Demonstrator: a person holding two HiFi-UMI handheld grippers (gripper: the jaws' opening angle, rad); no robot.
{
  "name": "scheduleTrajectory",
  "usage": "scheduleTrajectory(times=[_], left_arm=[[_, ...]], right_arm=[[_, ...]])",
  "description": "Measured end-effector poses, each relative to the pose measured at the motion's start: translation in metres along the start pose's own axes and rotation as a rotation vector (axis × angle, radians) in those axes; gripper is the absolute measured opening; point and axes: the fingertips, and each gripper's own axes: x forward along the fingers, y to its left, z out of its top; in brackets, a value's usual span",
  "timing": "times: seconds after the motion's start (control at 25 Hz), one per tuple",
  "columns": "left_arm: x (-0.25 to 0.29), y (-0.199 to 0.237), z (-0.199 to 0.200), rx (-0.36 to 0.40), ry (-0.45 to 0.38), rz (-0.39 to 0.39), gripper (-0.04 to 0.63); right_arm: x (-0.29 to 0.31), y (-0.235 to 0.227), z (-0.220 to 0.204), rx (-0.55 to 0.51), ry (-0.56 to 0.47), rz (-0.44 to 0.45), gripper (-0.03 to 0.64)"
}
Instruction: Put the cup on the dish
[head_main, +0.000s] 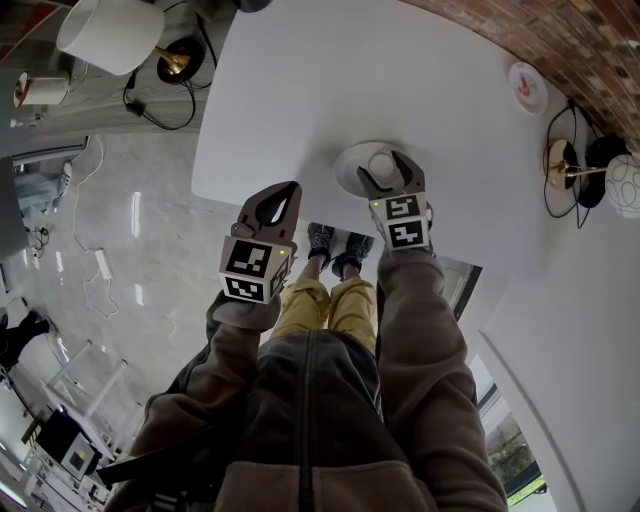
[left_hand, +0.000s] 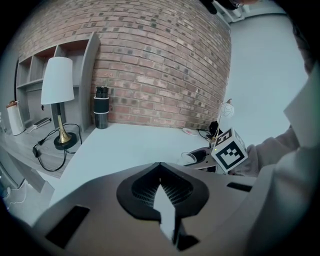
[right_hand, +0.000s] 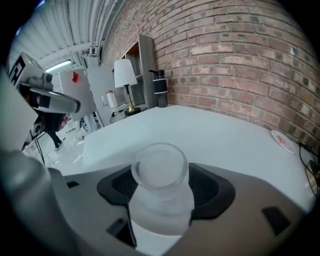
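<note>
A clear plastic cup (head_main: 382, 160) stands on a white dish (head_main: 347, 166) near the front edge of the white table (head_main: 300, 90). My right gripper (head_main: 381, 169) reaches over the dish with a jaw on either side of the cup. In the right gripper view the cup (right_hand: 161, 185) fills the gap between the dark pads (right_hand: 207, 187), and the jaws stand wide without squeezing it. My left gripper (head_main: 280, 192) hovers at the table's front edge, left of the dish, with its jaws closed tip to tip and nothing in them (left_hand: 160, 166). The left gripper view also catches the cup (left_hand: 189, 158).
A small pink-marked saucer (head_main: 527, 87) lies at the far right of the table. A white-shaded lamp (head_main: 110, 35) stands off the table's left corner, and a black and white flask (left_hand: 101, 107) sits by the brick wall. Cables and a second lamp base (head_main: 563, 165) are at the right.
</note>
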Motion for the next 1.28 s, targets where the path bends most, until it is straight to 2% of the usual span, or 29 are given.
scheduleTrajectory(times=[0.32,0.56,0.84,1.04,1.28], left_arm=[[-0.001,-0.011,0.017,0.007,-0.013,0.004,0.006],[-0.001,-0.023,0.043,0.016,-0.024,0.003,0.006],[-0.01,-0.047,0.094,0.023,-0.067,0.004,0.006],[-0.021,-0.064,0.138,0.046,-0.141,-0.003,0.006],[-0.04,-0.087,0.205,0.1,-0.265,-0.008,0.006]], right_arm=[[-0.046,0.005,0.016,0.033,-0.06,0.008,0.29],[-0.102,0.0,0.034,0.076,-0.099,-0.052,0.29],[-0.162,-0.01,0.078,0.101,-0.159,-0.116,0.286],[-0.204,-0.025,0.113,0.115,-0.248,-0.184,0.198],[-0.266,-0.047,0.171,0.076,-0.406,-0.291,0.089]])
